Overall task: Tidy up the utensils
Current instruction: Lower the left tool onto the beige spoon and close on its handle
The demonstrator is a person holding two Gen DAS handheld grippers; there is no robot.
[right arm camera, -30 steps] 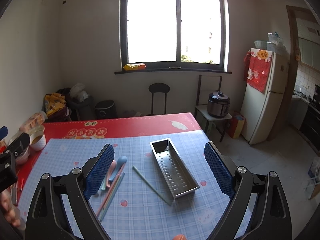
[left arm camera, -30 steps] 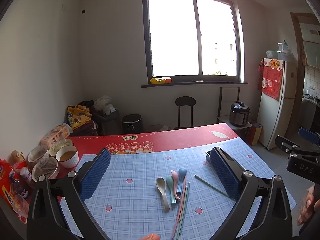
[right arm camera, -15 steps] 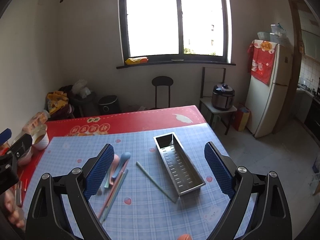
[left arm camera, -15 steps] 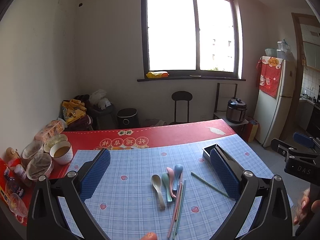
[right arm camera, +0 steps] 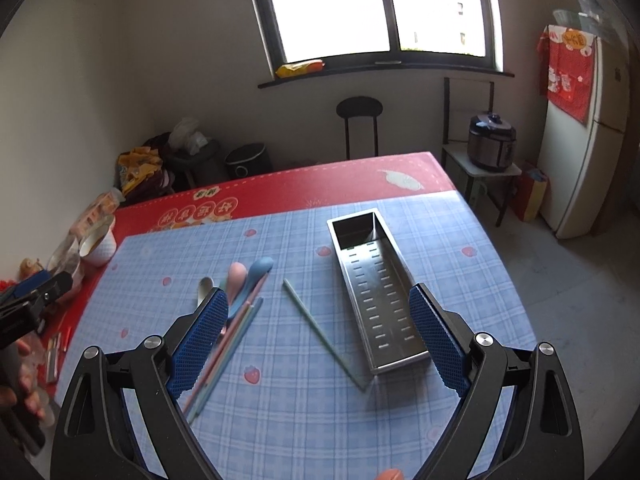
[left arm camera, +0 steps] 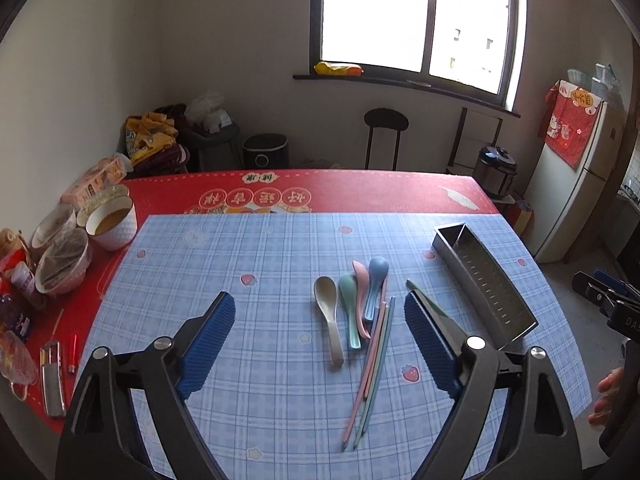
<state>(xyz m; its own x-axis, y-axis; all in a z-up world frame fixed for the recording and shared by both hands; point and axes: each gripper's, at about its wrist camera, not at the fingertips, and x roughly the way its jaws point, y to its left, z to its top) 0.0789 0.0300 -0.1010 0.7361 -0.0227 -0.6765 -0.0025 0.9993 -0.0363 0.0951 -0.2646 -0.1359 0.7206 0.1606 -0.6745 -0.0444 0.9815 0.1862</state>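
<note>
Steel tray (right arm camera: 376, 292) lay empty at 2 o'clock of the spoons (left arm camera: 352, 304), awaiting them; left gripper (left arm camera: 320, 344), spread and narrowing, hung over these; right gripper (right arm camera: 320, 344) was spread, empty.

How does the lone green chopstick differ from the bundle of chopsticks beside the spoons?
The lone green chopstick lies by itself, angled toward the near end of the metal tray; the chopstick bundle lies together, slanting the opposite way. The lone one is green only; the bundle mixes pink and green sticks. The bundle runs alongside the spoons; the lone one lies apart. Both lie flat on the checked tablecloth.
</note>
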